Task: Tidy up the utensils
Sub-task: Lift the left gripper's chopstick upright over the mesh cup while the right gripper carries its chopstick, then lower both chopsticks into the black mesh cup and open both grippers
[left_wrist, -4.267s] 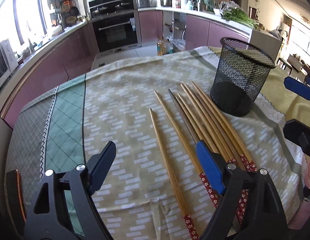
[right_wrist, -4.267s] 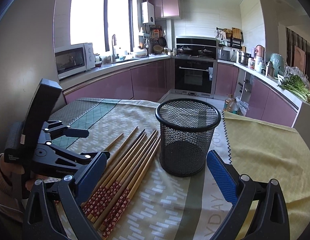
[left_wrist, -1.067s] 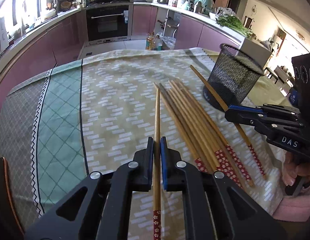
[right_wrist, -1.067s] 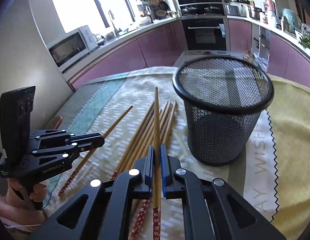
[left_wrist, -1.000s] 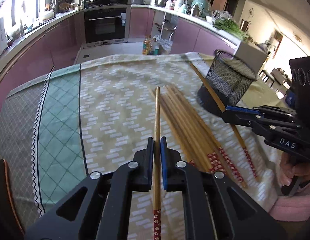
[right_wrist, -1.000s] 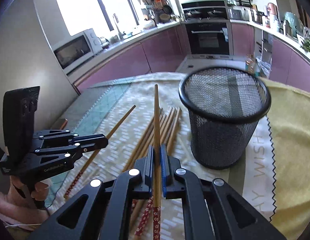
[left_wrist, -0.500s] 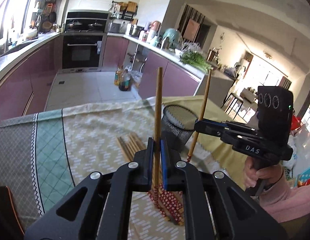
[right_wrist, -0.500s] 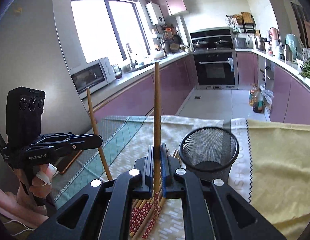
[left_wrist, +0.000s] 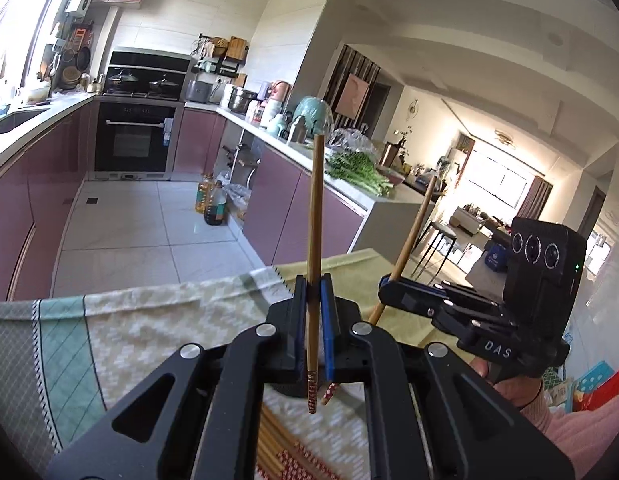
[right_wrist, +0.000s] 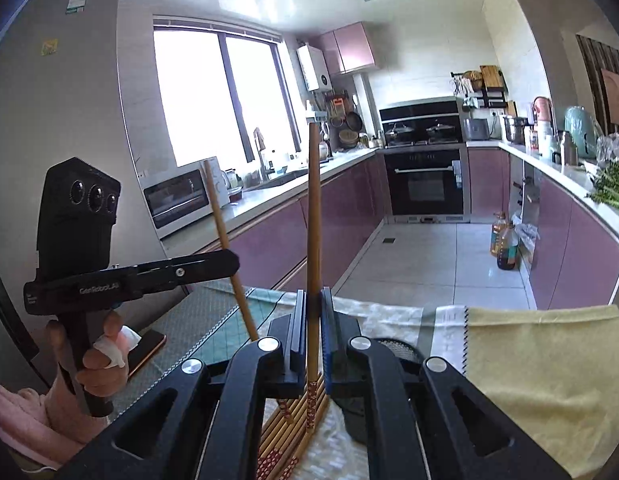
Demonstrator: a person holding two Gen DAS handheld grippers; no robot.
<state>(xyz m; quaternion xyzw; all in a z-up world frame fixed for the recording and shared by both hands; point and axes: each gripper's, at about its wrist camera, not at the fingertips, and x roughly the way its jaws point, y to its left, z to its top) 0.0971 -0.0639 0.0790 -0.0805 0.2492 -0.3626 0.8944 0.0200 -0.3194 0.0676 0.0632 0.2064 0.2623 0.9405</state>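
My left gripper [left_wrist: 312, 284] is shut on a wooden chopstick [left_wrist: 315, 208] that stands nearly upright, its red patterned end hanging below the jaws. My right gripper [right_wrist: 314, 300] is shut on another chopstick [right_wrist: 313, 208], also upright. Each gripper shows in the other's view: the right one [left_wrist: 389, 286] with its tilted chopstick [left_wrist: 415, 232], the left one [right_wrist: 229, 260] with its chopstick [right_wrist: 221, 224]. The black mesh cup [right_wrist: 393, 346] is mostly hidden behind my right gripper. Several chopsticks [right_wrist: 285, 436] lie on the tablecloth below, also seen in the left wrist view [left_wrist: 277, 452].
The table carries a patterned cloth [left_wrist: 149, 320] and a yellow cloth [right_wrist: 541, 360]. A phone [right_wrist: 147, 346] lies at the table's left edge. Kitchen counters, an oven [right_wrist: 423, 184] and oil bottles [right_wrist: 505, 248] on the floor are beyond.
Both grippers have lifted higher and tilted up with their chopsticks, so the table and mesh cup have dropped low in both views. Both stayed shut.
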